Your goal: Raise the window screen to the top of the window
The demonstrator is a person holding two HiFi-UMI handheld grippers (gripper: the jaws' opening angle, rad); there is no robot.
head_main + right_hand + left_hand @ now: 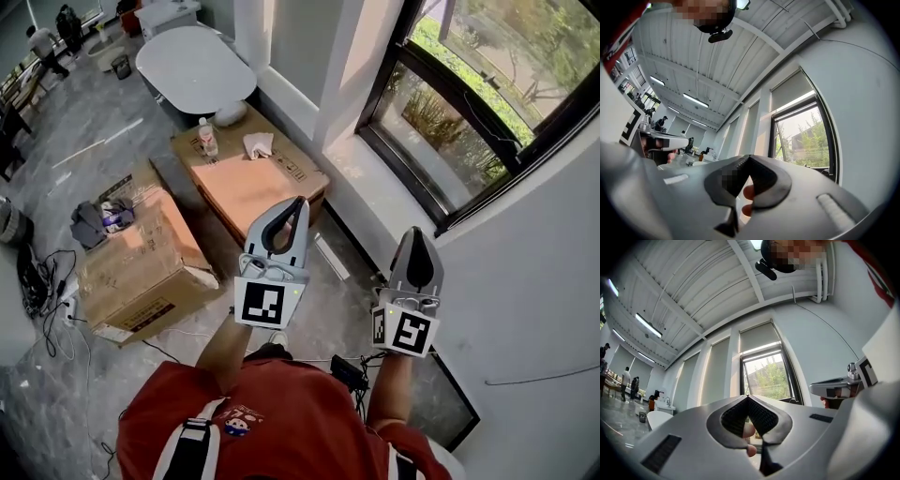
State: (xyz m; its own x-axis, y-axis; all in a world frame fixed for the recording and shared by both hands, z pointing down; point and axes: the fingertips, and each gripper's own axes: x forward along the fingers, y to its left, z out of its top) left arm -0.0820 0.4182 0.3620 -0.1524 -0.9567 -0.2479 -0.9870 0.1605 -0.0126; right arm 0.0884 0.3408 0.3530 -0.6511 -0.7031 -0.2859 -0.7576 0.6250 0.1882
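The black-framed window (469, 103) sits in the white wall ahead and to my right, with trees outside. In the left gripper view a grey roller screen (759, 336) covers the top part of the window (769, 378). The right gripper view shows the same screen (792, 91) above the glass (806, 140). My left gripper (298, 202) is shut with nothing in it and points toward the window. Beside it, my right gripper (415, 231) is also shut and holds nothing. Both are well short of the window and touch nothing.
Two cardboard boxes (141, 253) (248, 183) stand on the floor to my left, one with a bottle (207, 139) on it. A white oval table (195, 67) is behind them. Cables (47, 281) lie at far left. A dark framed panel (441, 398) leans by the wall.
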